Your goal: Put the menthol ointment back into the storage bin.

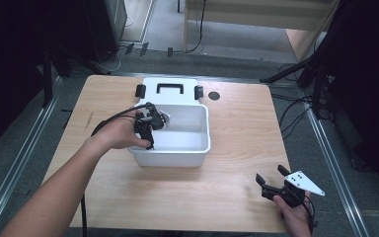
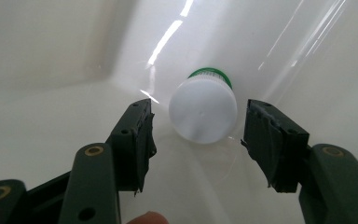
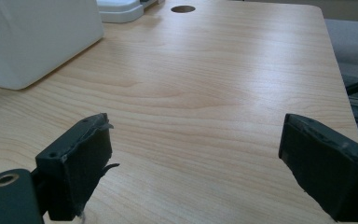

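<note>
Down inside the white rectangular plastic bin (image 1: 197, 148) at mid-table, we have our left gripper (image 1: 150, 143) dipped over the near left wall, the left hand (image 1: 121, 133) wrapped around its body. Looking along its two black jaws in the left gripper view, we see the small white plastic bottle with a green band (image 2: 204, 112) lying on the bin's glossy floor, close to where floor meets wall, its round white end turned toward us. Our jaws stand apart on either side of it, pads clear of the plastic with a gap on both flanks, so the left gripper (image 2: 198, 135) is released, nothing clamped. Behind the bin lies its white lid with a black handle (image 1: 170, 90), flat on the light wooden tabletop (image 1: 237, 128). Over at the near right corner, our right gripper (image 1: 271, 181) sits in the right hand (image 1: 296, 215), jaws spread wide, with bare wood between them (image 3: 196, 154).
</note>
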Motion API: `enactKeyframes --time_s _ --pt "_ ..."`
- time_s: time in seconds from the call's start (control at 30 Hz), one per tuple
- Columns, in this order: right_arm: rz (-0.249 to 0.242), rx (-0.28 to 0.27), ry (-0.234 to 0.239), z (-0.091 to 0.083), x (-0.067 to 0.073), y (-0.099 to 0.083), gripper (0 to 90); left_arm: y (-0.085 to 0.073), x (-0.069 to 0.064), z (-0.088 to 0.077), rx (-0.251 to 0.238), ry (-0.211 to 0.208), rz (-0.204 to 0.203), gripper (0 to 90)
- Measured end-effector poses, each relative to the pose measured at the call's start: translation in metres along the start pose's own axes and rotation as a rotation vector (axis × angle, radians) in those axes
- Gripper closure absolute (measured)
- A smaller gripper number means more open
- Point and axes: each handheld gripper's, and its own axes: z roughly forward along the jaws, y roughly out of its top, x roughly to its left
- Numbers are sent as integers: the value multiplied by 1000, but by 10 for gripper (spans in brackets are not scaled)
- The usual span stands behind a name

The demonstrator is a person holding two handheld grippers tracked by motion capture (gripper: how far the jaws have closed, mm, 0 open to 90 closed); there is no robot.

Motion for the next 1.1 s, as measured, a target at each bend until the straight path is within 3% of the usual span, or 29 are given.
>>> enactKeyframes --time_s 0.13,0.27,0.33,0.43,0.53,0.57,0.73,1.1 --pt "0 1 0 0 0 0 96 -6 3 -12 -29 -25 -39 309" --pt "2 3 -3 0 0 0 96 -12 6 -28 -64 -84 -57 129" --pt "2 4 -4 0 0 0 96 -15 6 -35 -76 -69 -59 111" --pt "-1 4 -4 0 0 0 96 -20 7 -45 -86 -92 -63 0" --pt "-1 4 -5 0 0 0 96 -24 7 -51 -95 -94 -68 0" --pt "-2 3 -4 0 0 0 96 -29 7 -55 -101 -74 -73 0" --pt "-3 3 -4 0 0 0 96 -43 12 -59 -100 -53 -97 0" --pt "-4 6 -7 1 1 0 97 -74 18 -47 -94 -59 -145 0"
